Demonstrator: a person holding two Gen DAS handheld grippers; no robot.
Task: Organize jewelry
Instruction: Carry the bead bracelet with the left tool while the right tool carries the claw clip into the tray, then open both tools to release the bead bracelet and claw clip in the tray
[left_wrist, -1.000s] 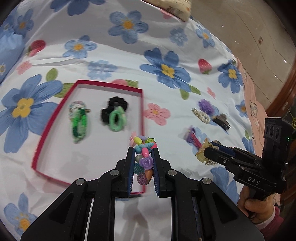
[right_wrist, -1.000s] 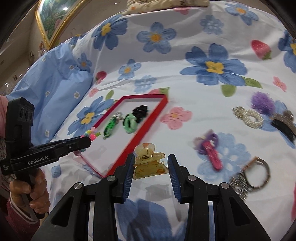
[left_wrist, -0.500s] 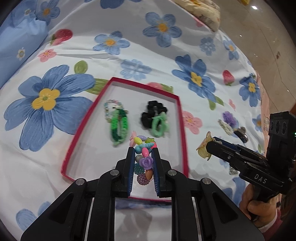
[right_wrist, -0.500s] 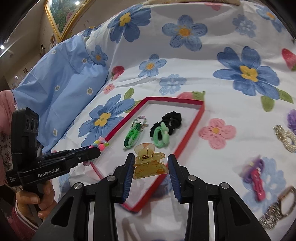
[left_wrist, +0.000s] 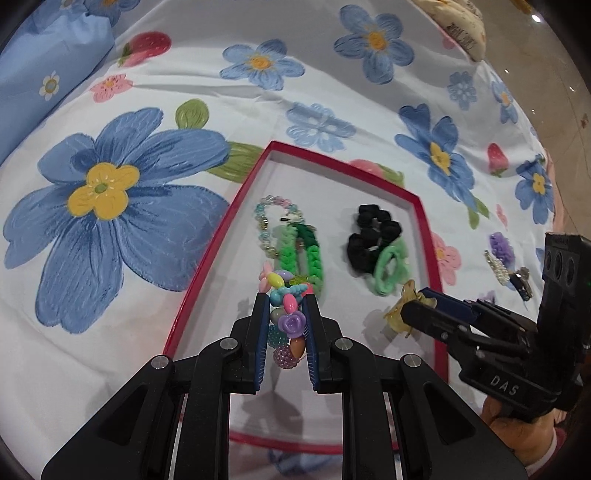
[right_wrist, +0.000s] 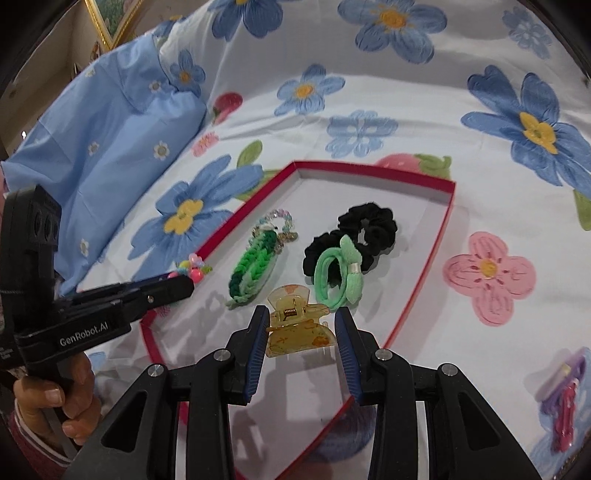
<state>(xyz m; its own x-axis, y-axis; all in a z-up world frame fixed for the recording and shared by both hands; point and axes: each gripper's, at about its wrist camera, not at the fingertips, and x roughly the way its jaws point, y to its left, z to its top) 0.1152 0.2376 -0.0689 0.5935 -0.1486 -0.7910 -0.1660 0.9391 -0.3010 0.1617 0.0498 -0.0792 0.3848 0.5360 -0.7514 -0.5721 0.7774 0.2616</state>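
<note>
A red-rimmed shallow box (left_wrist: 218, 240) (right_wrist: 421, 273) lies on the flowered bedsheet. Inside it lie a green braided band with a pastel bead bracelet (left_wrist: 295, 247) (right_wrist: 255, 266), a black scrunchie (left_wrist: 373, 232) (right_wrist: 365, 229) and a light green hair tie (left_wrist: 389, 269) (right_wrist: 336, 280). My left gripper (left_wrist: 286, 325) (right_wrist: 184, 284) is shut on a colourful bead bracelet (left_wrist: 284, 314) (right_wrist: 194, 269), hovering over the box's near left part. My right gripper (right_wrist: 301, 339) (left_wrist: 410, 314) is shut on a translucent yellow claw clip (right_wrist: 295, 325) (left_wrist: 402, 310), above the box's near right part.
Outside the box on the right lie a purple and pink hair clip (right_wrist: 561, 410), a purple flower piece (left_wrist: 500, 245), a pearl barrette (left_wrist: 496, 266) and a dark clip (left_wrist: 521, 284). A light blue pillow (right_wrist: 103, 155) lies to the left. The bed edge and floor (left_wrist: 554, 55) are at far right.
Both grippers have moved left and lower over the bed, from beside the loose items to above the red box. Each keeps its hold on its piece.
</note>
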